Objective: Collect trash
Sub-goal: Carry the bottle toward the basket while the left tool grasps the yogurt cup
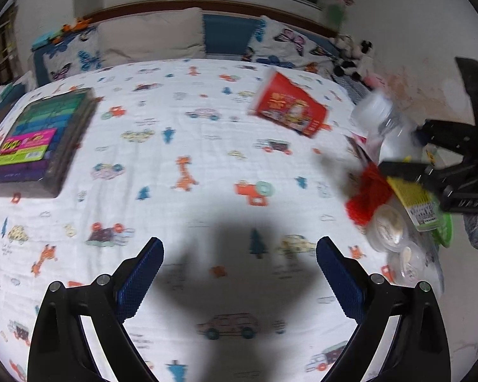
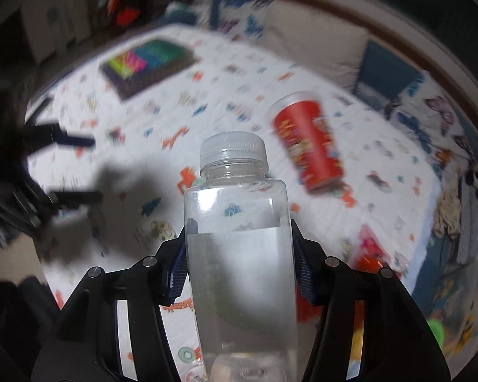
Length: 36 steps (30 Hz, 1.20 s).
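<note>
A clear plastic bottle with a white cap stands upright between the blue pads of my right gripper, which is shut on it. In the left wrist view that bottle and the right gripper hang over the bed's right edge. A red paper cup lies on its side on the printed sheet. My left gripper is open over bare sheet, with nothing between its fingers; it is also visible as the left gripper in the right wrist view.
A trash pile sits at the bed's right edge: red netting, a yellow packet, clear plastic tubs. A colourful flat box lies at the far left. Pillows and a stuffed toy line the headboard.
</note>
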Each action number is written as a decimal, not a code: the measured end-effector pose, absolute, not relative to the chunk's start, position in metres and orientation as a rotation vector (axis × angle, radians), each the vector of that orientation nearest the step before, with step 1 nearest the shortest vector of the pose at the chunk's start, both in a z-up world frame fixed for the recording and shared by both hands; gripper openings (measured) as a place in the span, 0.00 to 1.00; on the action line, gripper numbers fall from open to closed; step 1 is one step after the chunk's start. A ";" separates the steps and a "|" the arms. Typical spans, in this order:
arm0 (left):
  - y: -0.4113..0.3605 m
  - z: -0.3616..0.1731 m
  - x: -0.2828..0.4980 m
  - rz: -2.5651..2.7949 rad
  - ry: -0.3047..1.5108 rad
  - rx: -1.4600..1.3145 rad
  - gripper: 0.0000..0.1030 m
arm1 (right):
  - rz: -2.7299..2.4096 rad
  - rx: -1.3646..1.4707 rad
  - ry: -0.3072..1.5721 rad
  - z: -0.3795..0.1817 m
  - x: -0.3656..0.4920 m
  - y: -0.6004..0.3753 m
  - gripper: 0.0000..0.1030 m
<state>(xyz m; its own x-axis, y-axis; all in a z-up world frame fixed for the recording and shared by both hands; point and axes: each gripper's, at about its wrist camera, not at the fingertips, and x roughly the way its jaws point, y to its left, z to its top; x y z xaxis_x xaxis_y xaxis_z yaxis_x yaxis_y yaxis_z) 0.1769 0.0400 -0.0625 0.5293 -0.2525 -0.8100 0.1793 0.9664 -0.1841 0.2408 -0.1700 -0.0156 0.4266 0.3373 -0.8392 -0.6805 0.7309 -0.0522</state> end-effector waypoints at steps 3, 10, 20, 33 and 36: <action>0.018 -0.063 0.178 -0.316 0.989 -0.059 0.91 | 0.592 -0.358 0.870 -0.004 0.226 -0.197 0.54; -0.051 -0.068 0.176 -0.458 1.016 0.007 0.91 | 0.458 -0.194 0.800 0.011 0.188 -0.260 0.53; -0.126 -0.079 0.188 -0.538 1.062 0.091 0.91 | 0.255 -0.072 0.717 0.018 0.145 -0.338 0.53; -0.173 -0.101 0.216 -0.486 1.162 0.131 0.91 | 0.148 0.040 0.729 -0.005 0.120 -0.395 0.53; -0.176 -0.107 0.218 -0.475 1.181 0.132 0.91 | 0.136 0.058 0.734 -0.008 0.116 -0.403 0.53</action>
<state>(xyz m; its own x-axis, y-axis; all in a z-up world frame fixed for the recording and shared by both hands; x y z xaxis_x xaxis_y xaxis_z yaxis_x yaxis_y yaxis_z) 0.2184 -0.1764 -0.1067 0.2949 -0.2873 -0.9113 0.4234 0.8943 -0.1449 0.1161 -0.4033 -0.0081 0.7342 0.1436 -0.6635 -0.1030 0.9896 0.1002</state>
